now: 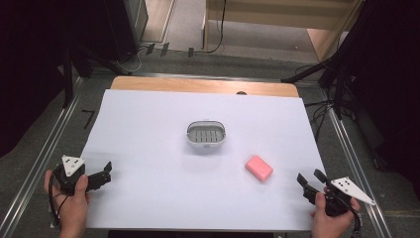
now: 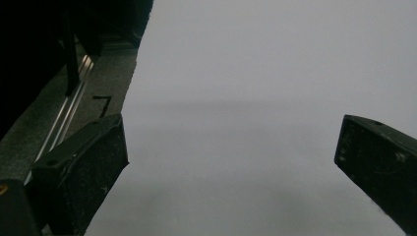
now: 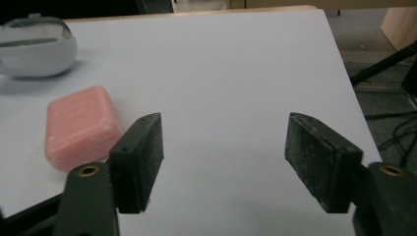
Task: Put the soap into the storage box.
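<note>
Nearest the person, at the front edge of the bench [image 1: 148, 208], each hand holds a tool. The left hand-held gripper [image 1: 105, 171] sits low at the left front corner, its black jaws pointing toward the middle of the white sheet; in the left gripper view its jaws stand wide apart with nothing but bare white surface between them. The right hand-held gripper [image 1: 309, 179] rests at the right front corner, its grey three-cornered plate angled outward. In the right gripper view its jaws [image 3: 223, 157] are spread as well, pads clear of everything, gripping nothing.

A little farther in lies the pink soap bar [image 1: 259, 167], flat on the sheet, just to the left of the right hand-held gripper and near it but not touching (in the right gripper view the bar [image 3: 81, 127] sits outside the left jaw, not between the two).

Beyond the soap, about the middle of the bench, stands the grey oval soap dish [image 1: 207, 135], slotted inside, well apart from both tools.

At the far side a strip of bare wood edges the bench.
</note>
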Demonstrator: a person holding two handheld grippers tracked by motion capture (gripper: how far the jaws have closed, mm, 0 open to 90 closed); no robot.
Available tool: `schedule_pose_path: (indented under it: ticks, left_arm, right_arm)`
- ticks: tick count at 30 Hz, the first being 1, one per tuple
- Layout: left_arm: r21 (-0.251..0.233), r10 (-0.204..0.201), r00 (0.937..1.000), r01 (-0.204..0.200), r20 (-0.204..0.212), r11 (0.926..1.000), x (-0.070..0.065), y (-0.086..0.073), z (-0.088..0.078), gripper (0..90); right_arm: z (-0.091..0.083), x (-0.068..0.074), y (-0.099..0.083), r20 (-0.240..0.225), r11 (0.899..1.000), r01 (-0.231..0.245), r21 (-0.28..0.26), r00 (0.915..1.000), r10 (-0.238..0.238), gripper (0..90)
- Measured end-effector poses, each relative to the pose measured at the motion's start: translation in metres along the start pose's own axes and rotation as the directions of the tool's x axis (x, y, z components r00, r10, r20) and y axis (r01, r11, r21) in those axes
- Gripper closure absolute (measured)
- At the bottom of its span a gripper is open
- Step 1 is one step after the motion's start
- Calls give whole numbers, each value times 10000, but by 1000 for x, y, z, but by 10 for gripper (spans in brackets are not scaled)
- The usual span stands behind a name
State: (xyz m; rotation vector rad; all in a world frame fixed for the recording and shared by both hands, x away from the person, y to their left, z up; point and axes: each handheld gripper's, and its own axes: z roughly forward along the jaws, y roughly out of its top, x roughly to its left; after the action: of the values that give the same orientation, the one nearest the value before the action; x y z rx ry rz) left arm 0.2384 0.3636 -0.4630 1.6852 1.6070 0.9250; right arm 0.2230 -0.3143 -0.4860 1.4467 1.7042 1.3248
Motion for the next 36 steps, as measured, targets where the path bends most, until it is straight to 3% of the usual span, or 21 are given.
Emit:
schedule_pose_path:
  ticks: [5,13,16,21,23,24,25,26,27,28,31,32,33,34,36]
  left_arm:
    - [46,-89,10000,89,15,9999,1,0,1,1]
    - [33,9,10000,-9,41,10000,1,0,0,1]
    - [36,9,10000,-9,37,10000,0,0,0,1]
    - [86,-8,10000,8,52,10000,0,0,1,1]
    - [89,-67,9999,66,79,9999,1,0,1,1]
    - [90,-68,9999,67,83,9999,1,0,1,1]
    - [98,-60,9999,59,88,9999,1,0,1,1]
    - [111,-56,9999,55,96,9999,1,0,1,1]
    - [119,-58,9999,57,95,9999,1,0,1,1]
    - [106,-74,9999,73,100,9999,1,0,1,1]
    - [87,-59,9999,58,138,9999,1,0,1,1]
    - [64,-26,9999,25,141,10000,1,0,1,1]
    - [64,-3,9999,2,125,10000,1,0,1,1]
    - [49,28,9999,-28,109,10000,0,0,1,1]
    - [83,72,9999,-73,114,9999,0,0,1,1]
  right_arm:
    - [2,0,1,-32,9997,256,-13,9997,-256,370]
    - [1,9,7,-172,9931,610,1003,9981,-596,367]
    - [1,12,10,-434,9868,892,1350,9955,-840,289]
    - [6,10,16,-572,9684,842,2349,9957,-727,284]
    - [9,9,19,-902,9466,1139,3017,9918,-906,276]
    - [9,9,19,-902,9466,1139,3017,9918,-906,276]
    - [11,9,20,-1023,9375,1268,3241,9899,-985,267]
    - [13,10,22,-1186,9183,1477,3673,9867,-1112,251]
    - [13,10,22,-1186,9183,1477,3673,9867,-1112,251]
    - [15,11,24,-1359,9099,1567,3841,9844,-1121,235]
    - [21,17,27,-1512,8672,2019,4552,9773,-1482,214]
    - [26,22,29,-1643,8378,2364,4921,9703,-1773,189]
    - [26,22,29,-1643,8378,2364,4921,9703,-1773,189]
    - [27,25,30,-1693,8295,2444,5023,9685,-1828,182]
    - [33,31,32,-1935,7982,2781,5343,9595,-2048,153]
